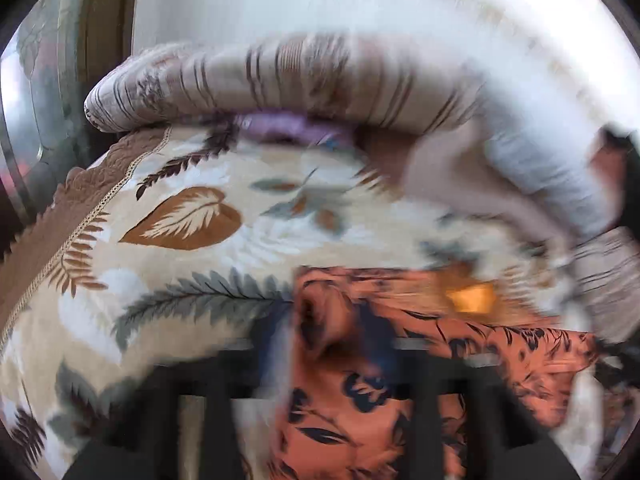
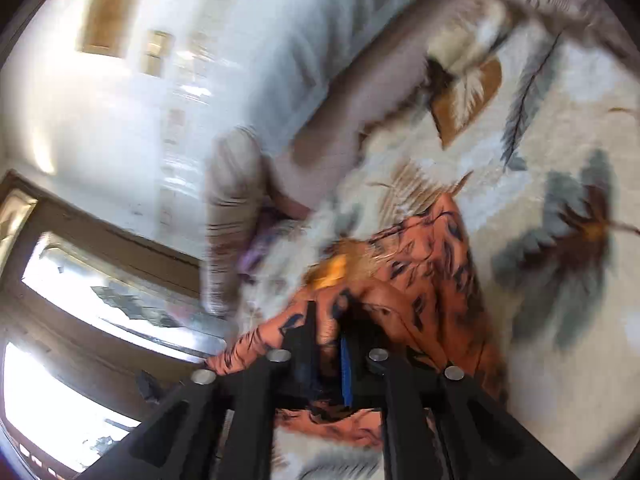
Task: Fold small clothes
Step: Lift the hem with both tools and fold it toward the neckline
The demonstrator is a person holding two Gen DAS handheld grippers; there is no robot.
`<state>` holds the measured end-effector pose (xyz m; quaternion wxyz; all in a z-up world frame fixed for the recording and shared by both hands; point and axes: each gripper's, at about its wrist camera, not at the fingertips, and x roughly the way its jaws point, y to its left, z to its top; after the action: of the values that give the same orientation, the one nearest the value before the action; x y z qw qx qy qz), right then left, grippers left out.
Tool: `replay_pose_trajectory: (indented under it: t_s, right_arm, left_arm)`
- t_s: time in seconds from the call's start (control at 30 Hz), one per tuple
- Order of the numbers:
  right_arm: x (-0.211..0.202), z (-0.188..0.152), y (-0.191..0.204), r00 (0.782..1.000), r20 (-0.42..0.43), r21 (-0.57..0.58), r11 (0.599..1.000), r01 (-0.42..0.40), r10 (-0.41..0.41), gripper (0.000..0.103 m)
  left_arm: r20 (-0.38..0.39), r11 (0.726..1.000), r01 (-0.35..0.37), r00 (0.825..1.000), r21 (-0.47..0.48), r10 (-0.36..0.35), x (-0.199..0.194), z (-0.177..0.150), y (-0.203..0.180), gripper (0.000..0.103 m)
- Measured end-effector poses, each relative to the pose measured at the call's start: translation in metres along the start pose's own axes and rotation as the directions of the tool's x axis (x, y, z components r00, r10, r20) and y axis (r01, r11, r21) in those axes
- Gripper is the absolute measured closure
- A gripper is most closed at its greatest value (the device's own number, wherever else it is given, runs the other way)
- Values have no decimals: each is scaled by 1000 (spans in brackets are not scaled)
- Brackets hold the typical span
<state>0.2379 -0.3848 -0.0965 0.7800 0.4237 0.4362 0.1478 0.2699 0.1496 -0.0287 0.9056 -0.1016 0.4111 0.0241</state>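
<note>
An orange garment with a dark floral print [image 1: 360,392] is being seen lying on a bed covered by a cream bedspread printed with leaves [image 1: 192,216]. In the left wrist view the garment is lying between the dark fingers of the left tool [image 1: 328,420], whose jaws are standing apart; the picture is badly smeared, so whether the pads are pressing on the cloth cannot be told. In the right wrist view the right tool [image 2: 328,360] is being held over a bunched edge of the same garment [image 2: 420,288], with cloth lying between its parted fingers and against the blue pad [image 2: 346,376]; a grip is perhaps being kept there, but this too cannot be told. A striped bolster [image 1: 280,80] is lying along the far edge of the bed, with a purple cloth [image 1: 288,130] tucked beneath it.
</note>
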Motion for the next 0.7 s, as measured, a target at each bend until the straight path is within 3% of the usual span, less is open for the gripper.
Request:
replay_pose_trajectory:
  t_s: [0.03,0.07,0.13,0.23,0.3,0.47,0.57,0.7]
  right_arm:
    - [12,-1,-11,997,12,36,996,81,-81,29]
    - [17,-8,-22,993,30,68,991,112,-114,26]
    - [12,-29,-30,994,61,71,993,92,-96,26]
    - [-12,-57,-20,988,102,-7,993,120,-119,26]
    - [-30,-90,-14,989,94,-32,993,114,-111,26]
    - [-42,-152,-22,998,27,68,996,54,-56,26]
    - [-27,-157,-32,1000,12,165,986,8,-10,26]
    - [5,-148,-40,1000,9,264,964,12,-15,26]
  left_arm:
    - [-22,1000,-24,999,-2,24,18,0,0,32]
    - [-43,1000,-28,999,-1,28,32,-3,1,32]
    - [-45,999,-35,998,-12,34,37,-9,9,32]
    - [20,998,-48,999,-28,49,10,-19,26,32]
    - [46,998,-17,999,-69,20,-20,-38,42,32]
    - [-21,980,70,997,-187,-75,-52,-99,56,32]
    - [-86,971,90,990,-222,-112,-42,-126,46,32]
    - [-123,970,59,988,-235,-90,-19,-137,31,32]
